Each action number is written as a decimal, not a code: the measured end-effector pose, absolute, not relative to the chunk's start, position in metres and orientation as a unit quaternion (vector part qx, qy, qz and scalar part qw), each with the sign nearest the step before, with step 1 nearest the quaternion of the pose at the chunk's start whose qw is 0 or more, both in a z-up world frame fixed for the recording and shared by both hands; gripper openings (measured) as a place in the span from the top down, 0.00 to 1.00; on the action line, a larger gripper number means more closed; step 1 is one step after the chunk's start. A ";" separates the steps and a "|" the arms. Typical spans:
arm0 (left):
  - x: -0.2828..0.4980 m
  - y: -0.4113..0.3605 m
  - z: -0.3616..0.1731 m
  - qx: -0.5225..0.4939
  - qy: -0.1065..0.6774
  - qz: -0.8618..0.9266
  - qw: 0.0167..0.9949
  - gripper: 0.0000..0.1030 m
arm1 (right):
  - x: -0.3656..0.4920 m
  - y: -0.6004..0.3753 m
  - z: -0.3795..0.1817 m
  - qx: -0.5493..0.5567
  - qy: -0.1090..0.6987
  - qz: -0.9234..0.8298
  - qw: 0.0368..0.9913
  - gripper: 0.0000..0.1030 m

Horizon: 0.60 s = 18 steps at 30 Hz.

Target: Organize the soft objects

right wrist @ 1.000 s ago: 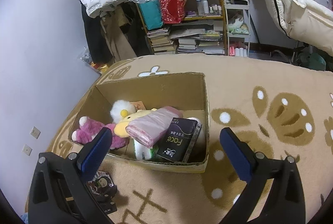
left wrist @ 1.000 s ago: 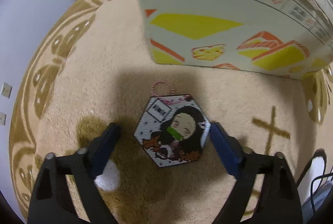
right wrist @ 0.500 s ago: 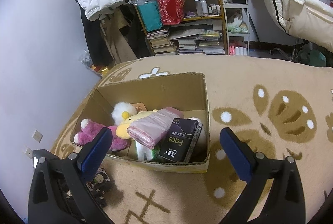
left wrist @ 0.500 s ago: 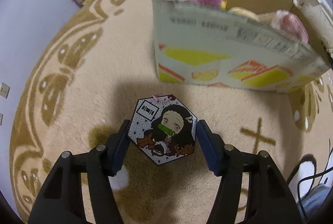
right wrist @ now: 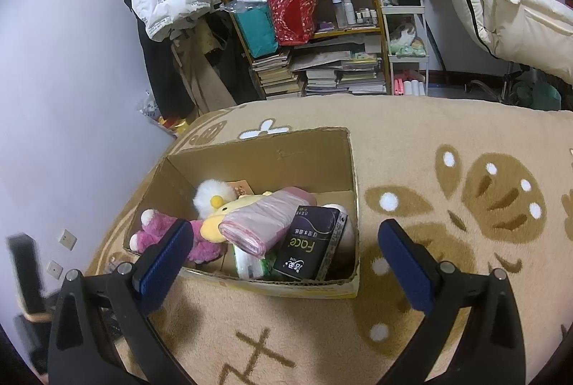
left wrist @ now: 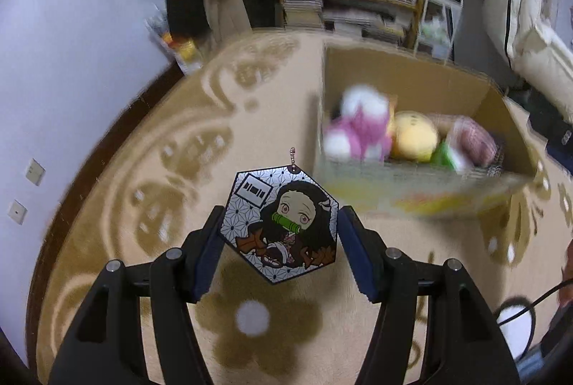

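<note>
From the left wrist view, the left gripper (left wrist: 279, 234) is carrying the charm (left wrist: 281, 224), a flat hexagonal keychain piece with a cartoon figure on it, and the jaws have just been closing in on it; now they are pinching its two side edges, with the little ball chain sticking up from its top. The charm is riding clear of the rug (left wrist: 150, 170), off to the left of the box (left wrist: 422, 91) and short of its near wall, so the drop-in is looking like the step still to come. The box is blurring behind it, with plush toys already sitting inside. Over to the right wrist view: the right gripper (right wrist: 286, 249) is hovering above the near edge of the box (right wrist: 258, 152), tilting down toward it, jaws spread wide and gripping nothing. Inside, a pink plush (right wrist: 200, 238), a yellow plush (right wrist: 222, 216), a pink bag roll (right wrist: 265, 220) and a black pack (right wrist: 309, 245) are already lying together, so most of the sorting is looking done.
</note>
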<state>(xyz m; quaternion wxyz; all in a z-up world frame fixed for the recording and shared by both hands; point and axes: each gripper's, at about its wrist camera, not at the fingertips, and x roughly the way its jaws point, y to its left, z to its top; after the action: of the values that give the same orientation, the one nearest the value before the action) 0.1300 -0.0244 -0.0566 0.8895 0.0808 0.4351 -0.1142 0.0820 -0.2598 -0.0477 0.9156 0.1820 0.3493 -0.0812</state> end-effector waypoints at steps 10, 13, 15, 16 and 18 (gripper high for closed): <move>0.130 -0.049 0.002 0.078 0.334 -0.160 0.925 0.40 | 0.082 -0.257 -0.044 0.182 0.346 -0.088 0.916 0.00; 0.130 -0.066 0.006 0.096 0.319 -0.174 0.927 0.40 | 0.081 -0.258 -0.043 0.185 0.344 -0.093 0.916 0.00; 0.131 -0.076 0.005 0.108 0.311 -0.180 0.927 0.40 | 0.080 -0.260 -0.044 0.191 0.344 -0.099 0.914 0.00; 0.130 -0.080 0.005 0.111 0.308 -0.184 0.927 0.40 | 0.079 -0.261 -0.043 0.194 0.343 -0.101 0.914 0.00; 0.129 -0.089 0.006 0.116 0.302 -0.194 0.926 0.40 | 0.078 -0.264 -0.043 0.200 0.341 -0.104 0.913 0.00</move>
<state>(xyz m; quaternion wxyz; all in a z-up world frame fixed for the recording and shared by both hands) 0.1286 -0.0889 0.0056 0.9262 0.1159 0.3020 -0.1938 0.0779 -0.2636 -0.0426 0.9128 0.1997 0.3405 -0.1044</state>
